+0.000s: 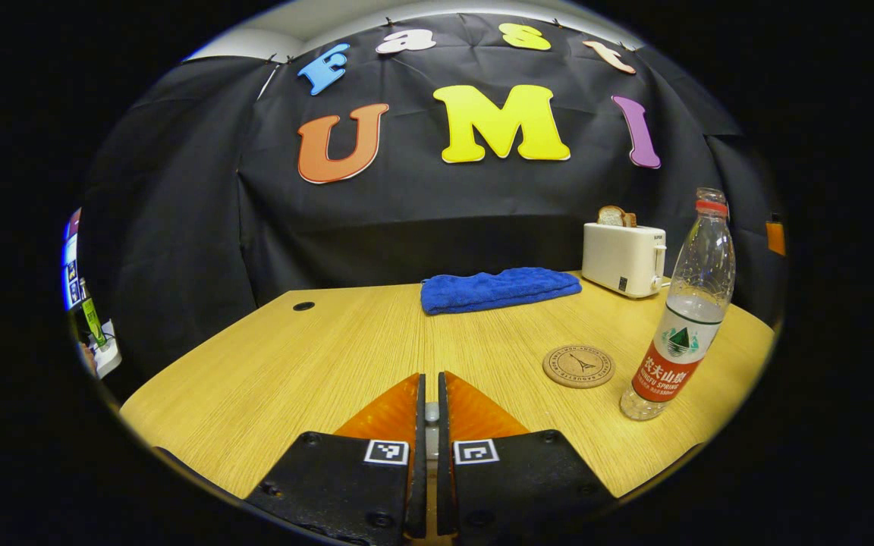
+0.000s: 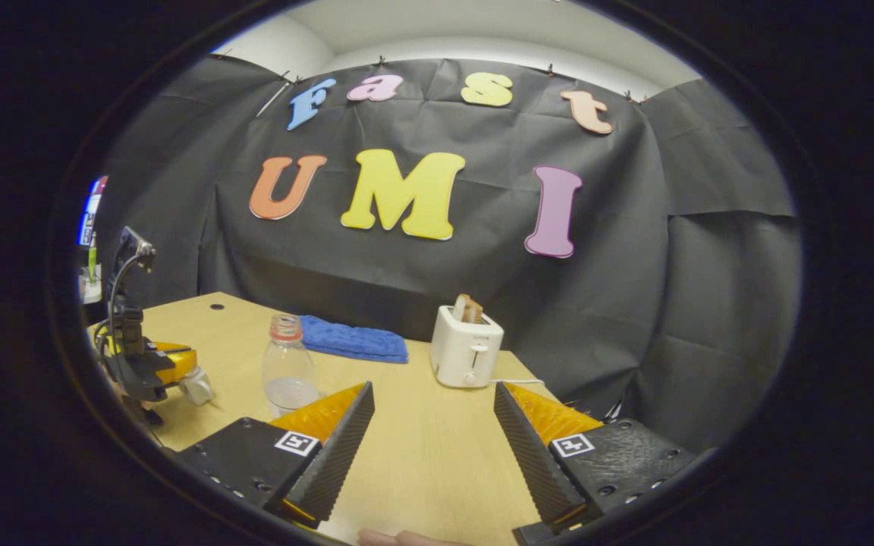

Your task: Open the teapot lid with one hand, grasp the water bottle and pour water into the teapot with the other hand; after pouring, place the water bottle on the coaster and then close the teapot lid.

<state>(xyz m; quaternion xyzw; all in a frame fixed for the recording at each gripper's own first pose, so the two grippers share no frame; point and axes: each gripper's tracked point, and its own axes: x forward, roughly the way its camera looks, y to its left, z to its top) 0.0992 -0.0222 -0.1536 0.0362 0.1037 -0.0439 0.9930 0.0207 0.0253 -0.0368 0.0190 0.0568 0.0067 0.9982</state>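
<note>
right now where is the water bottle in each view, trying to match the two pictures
Left gripper view: the water bottle stands upright at the right, on the table, just right of the round coaster.
Right gripper view: the water bottle stands left of centre, its base hidden behind one finger of the right tool.
Shared landmark: the white toaster, beside the folded blue towel.
</note>
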